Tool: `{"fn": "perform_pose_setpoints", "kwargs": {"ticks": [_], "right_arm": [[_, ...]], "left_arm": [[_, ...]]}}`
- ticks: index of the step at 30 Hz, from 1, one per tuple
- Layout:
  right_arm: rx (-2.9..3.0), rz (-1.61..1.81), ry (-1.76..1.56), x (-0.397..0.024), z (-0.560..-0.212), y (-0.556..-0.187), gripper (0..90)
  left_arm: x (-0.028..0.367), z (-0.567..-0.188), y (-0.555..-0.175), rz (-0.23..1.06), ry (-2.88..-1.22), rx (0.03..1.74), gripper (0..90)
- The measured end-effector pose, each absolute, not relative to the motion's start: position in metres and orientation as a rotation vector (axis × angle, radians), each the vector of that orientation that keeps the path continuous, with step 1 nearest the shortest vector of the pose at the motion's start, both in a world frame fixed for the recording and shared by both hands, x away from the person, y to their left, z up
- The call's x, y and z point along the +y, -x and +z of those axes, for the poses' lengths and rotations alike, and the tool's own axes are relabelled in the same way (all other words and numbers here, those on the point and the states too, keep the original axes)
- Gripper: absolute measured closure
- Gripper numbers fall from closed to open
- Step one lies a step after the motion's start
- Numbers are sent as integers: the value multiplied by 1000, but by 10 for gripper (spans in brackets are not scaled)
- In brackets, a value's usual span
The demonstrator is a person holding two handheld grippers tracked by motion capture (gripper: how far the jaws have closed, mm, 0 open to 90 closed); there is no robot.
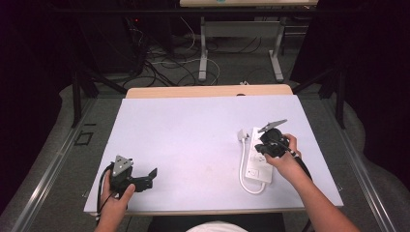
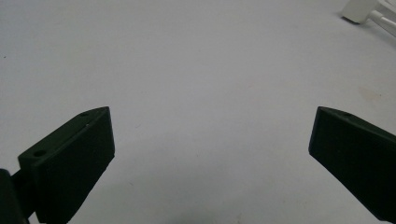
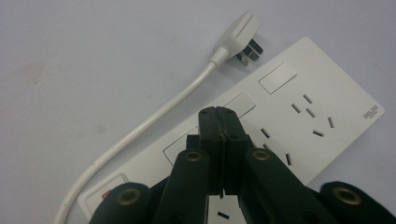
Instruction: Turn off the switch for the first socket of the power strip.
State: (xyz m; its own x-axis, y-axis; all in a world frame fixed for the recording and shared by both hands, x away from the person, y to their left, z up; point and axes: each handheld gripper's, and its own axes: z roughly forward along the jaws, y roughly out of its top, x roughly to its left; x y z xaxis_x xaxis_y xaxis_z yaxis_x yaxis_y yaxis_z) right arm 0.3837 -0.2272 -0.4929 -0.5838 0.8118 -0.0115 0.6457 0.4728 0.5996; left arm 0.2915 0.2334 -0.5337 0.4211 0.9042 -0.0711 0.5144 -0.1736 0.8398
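Note:
A white power strip (image 1: 257, 163) lies flat at the right of the table, with its white cord (image 1: 243, 174) looping round to a flat plug (image 1: 242, 135) beside its far end. My right gripper (image 1: 262, 147) hovers over the strip, pointing down at it. In the right gripper view its jaws are pressed together with nothing between them, and the right gripper (image 3: 218, 113) is over the power strip (image 3: 308, 105) near its rectangular panels. The plug (image 3: 240, 29) and cord (image 3: 154, 119) lie to the left. My left gripper (image 1: 151, 178) rests near the front left, open and empty.
A pale sheet (image 1: 193, 130) covers the tabletop, and its front edge runs just below both hands. In the left gripper view the left gripper (image 2: 212, 140) faces bare sheet (image 2: 201, 70). Beyond the table's far edge stand desk legs (image 1: 203, 58) and floor cables.

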Motion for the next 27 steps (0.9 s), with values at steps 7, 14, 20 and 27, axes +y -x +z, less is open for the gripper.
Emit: {"fn": "perform_pose_setpoints", "kwargs": {"ticks": [7,14,20,27], "right_arm": [[2437,786,-1258,-222,-500,-388,900],[2459,776,-1259,-219,-505,-392,900],[2467,760,-1275,-217,-509,-394,900],[2471,743,-1278,-215,-512,-396,900]], "left_arm": [[233,-534,-292,579,-1827,1218,1],[233,-534,-292,581,-1826,1217,1],[233,-534,-292,576,-1828,1218,2],[233,-534,-292,577,-1827,1219,2]]}}
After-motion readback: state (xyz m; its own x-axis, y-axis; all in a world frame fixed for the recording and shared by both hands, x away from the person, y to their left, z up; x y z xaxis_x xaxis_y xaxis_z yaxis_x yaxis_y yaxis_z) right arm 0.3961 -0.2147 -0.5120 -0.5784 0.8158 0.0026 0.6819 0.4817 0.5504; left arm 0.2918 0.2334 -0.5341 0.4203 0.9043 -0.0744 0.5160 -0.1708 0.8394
